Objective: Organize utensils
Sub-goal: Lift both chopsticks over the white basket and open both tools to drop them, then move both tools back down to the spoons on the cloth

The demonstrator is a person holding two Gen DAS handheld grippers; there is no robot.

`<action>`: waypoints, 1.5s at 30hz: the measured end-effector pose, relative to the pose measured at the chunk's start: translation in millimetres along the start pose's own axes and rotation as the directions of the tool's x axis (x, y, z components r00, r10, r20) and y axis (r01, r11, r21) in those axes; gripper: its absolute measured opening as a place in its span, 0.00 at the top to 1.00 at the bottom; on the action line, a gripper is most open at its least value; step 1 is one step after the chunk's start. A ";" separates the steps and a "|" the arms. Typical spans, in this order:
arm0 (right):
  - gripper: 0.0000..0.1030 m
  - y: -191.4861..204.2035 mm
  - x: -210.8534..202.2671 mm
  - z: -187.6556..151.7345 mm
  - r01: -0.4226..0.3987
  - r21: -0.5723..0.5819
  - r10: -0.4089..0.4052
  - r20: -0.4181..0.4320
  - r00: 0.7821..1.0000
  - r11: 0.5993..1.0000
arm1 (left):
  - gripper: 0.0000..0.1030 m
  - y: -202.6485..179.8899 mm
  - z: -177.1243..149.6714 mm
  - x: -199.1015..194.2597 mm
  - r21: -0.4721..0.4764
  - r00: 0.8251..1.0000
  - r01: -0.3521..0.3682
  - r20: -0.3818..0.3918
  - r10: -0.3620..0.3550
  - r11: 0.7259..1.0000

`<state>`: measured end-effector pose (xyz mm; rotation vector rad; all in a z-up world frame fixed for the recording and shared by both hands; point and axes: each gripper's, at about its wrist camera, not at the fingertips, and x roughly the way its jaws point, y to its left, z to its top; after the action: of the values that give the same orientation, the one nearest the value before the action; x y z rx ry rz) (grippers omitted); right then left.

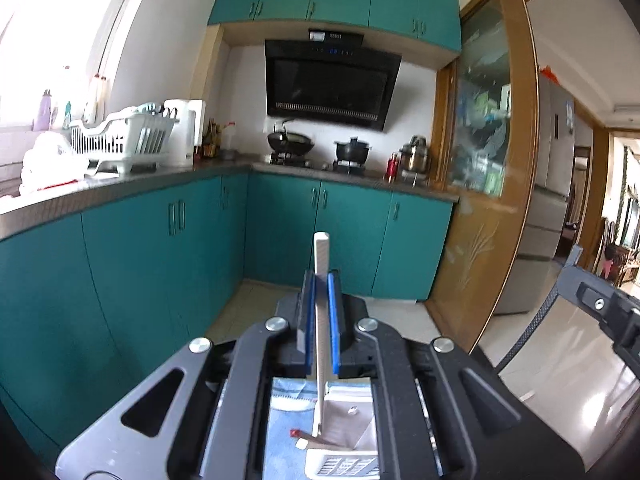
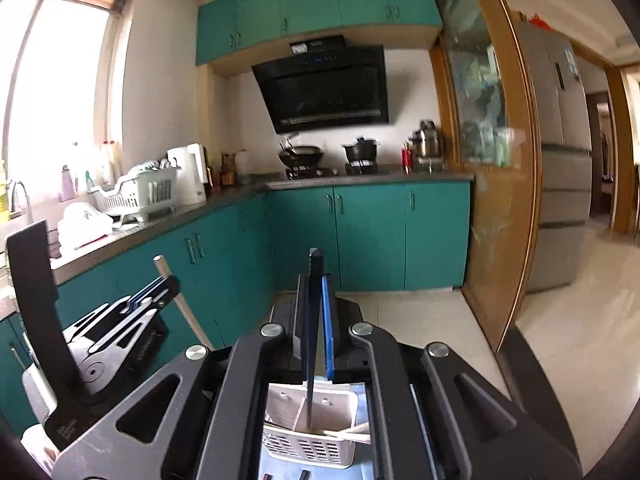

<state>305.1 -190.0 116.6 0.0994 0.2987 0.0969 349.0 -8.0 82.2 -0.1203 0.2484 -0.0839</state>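
My left gripper is shut on a long white utensil handle that stands nearly upright between its blue pads. The handle's lower end hangs over a white slotted utensil caddy, which rests on a blue cloth. My right gripper is shut on a slim black utensil, also upright, with its tip down inside the caddy. Some pale utensils lie in that caddy. The right wrist view shows the left gripper at the left with the white handle.
Teal base cabinets run along the left and back under a grey counter. A white dish rack and kettle stand on it. A wok and pot sit on the stove. On the right are a sliding glass door and tiled floor.
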 end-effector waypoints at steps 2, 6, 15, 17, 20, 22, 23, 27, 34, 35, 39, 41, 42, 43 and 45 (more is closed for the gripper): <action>0.93 -4.7 11.8 -12.8 -0.010 0.003 0.010 -0.022 1.000 1.000 | 0.94 1.2 -7.2 2.6 0.008 1.000 -0.008 -0.009 0.008 1.000; 0.93 -15.6 23.0 -32.1 -0.002 0.029 0.004 -0.064 0.998 1.000 | 0.93 6.7 -16.9 3.4 0.004 1.000 -0.009 -0.024 0.009 1.000; 0.83 -27.8 3.5 -44.0 0.009 0.033 -0.007 -0.063 0.998 0.999 | 0.82 19.5 -22.1 -11.7 -0.019 1.000 -0.024 -0.017 0.024 1.000; 0.57 -31.6 -8.9 -44.9 0.027 0.038 -0.026 -0.032 0.999 0.999 | 0.71 24.5 -20.0 -23.4 -0.029 1.000 -0.026 0.005 0.026 0.999; 0.56 -38.6 -36.5 -46.6 0.020 0.059 -0.021 0.013 1.000 0.998 | 0.65 32.2 -19.7 -44.9 -0.027 0.999 -0.039 0.031 0.040 0.999; 0.56 -44.4 -57.2 -50.5 0.016 0.075 -0.018 0.032 0.999 0.997 | 0.59 38.5 -22.6 -60.7 -0.030 0.998 -0.040 0.036 0.041 0.999; 0.56 -47.1 -65.9 -54.3 0.014 0.080 -0.017 0.036 0.999 0.997 | 0.56 42.1 -25.7 -68.9 -0.029 0.999 -0.037 0.036 0.038 0.999; 0.56 -58.9 -100.6 -87.4 0.006 0.095 -0.006 -0.006 1.000 0.995 | 0.48 53.8 -59.1 -90.2 0.018 0.996 -0.053 -0.070 0.054 0.998; 0.56 -60.3 -58.1 -210.3 0.022 0.131 0.035 -0.420 0.907 0.991 | 0.60 54.7 -193.4 -75.4 0.079 0.873 0.050 -0.488 -0.005 0.996; 0.56 -57.2 -49.6 -224.2 0.013 0.146 0.057 -0.464 0.884 0.989 | 0.64 54.8 -209.3 -74.3 0.073 0.853 0.044 -0.522 0.001 0.996; 0.56 -27.8 -28.9 -262.1 -0.054 0.118 0.113 -0.580 0.806 0.992 | 0.66 53.7 -253.4 -74.4 0.053 0.774 0.070 -0.633 -0.020 0.996; 0.56 -15.8 -25.6 -275.7 -0.116 0.138 0.177 -0.618 0.766 0.984 | 0.66 53.8 -260.4 -80.5 0.075 0.772 0.069 -0.636 -0.006 0.995; 0.56 -12.4 -24.3 -279.5 -0.124 0.140 0.184 -0.628 0.756 0.982 | 0.66 54.1 -260.6 -82.2 0.077 0.772 0.069 -0.636 -0.004 0.995; 0.56 -9.5 -22.7 -282.8 -0.127 0.143 0.189 -0.638 0.746 0.982 | 0.66 54.9 -261.9 -84.4 0.076 0.771 0.072 -0.637 -0.007 0.995; 0.56 -4.0 -21.1 -289.2 -0.139 0.156 0.208 -0.651 0.730 0.978 | 0.66 57.8 -263.8 -86.5 0.073 0.770 0.068 -0.637 -0.006 0.995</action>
<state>199.1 -172.2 -152.7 0.1897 1.0226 0.3098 203.5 29.1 -158.4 0.0015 0.9302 -0.1757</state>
